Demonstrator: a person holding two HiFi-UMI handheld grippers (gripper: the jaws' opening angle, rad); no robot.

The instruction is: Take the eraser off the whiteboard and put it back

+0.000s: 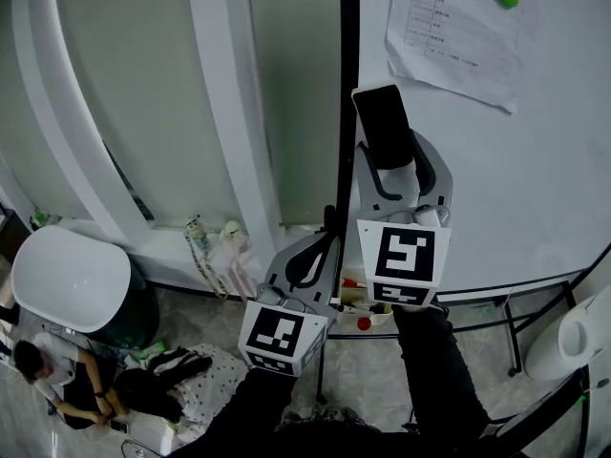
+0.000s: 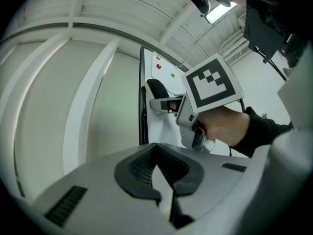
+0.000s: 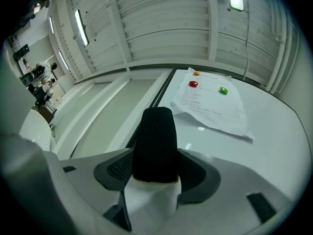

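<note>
Fingers (image 3: 115,169) of the right gripper (image 3: 156,166) are clamped on the eraser (image 3: 155,141), one pad on each side of its pale base. The black felt end sticks out past the tips. Fingers (image 2: 139,173) of the left gripper (image 2: 162,182) are pressed together with nothing between them.

The eraser sits centre frame in the right gripper view and upper centre in the head view. It is over the left edge of the whiteboard (image 1: 535,179), just beside the black frame. Contact with the board surface can't be told.

Handling guess: light, with a stiff plastic body and a soft, squashy felt face. Not fragile, not slippery. Best hold is across the hard body sides, as now, with the felt left free. It is probably magnetic, so it may snap on near the board.

Look: oblong with a rounded end, dark ribbed felt over a whitish body.

Further out, a paper sheet (image 3: 210,104) hangs at the board's upper right under a red magnet (image 3: 193,83) and a green magnet (image 3: 223,90). The left gripper is low centre in the head view, off the board and idle.
</note>
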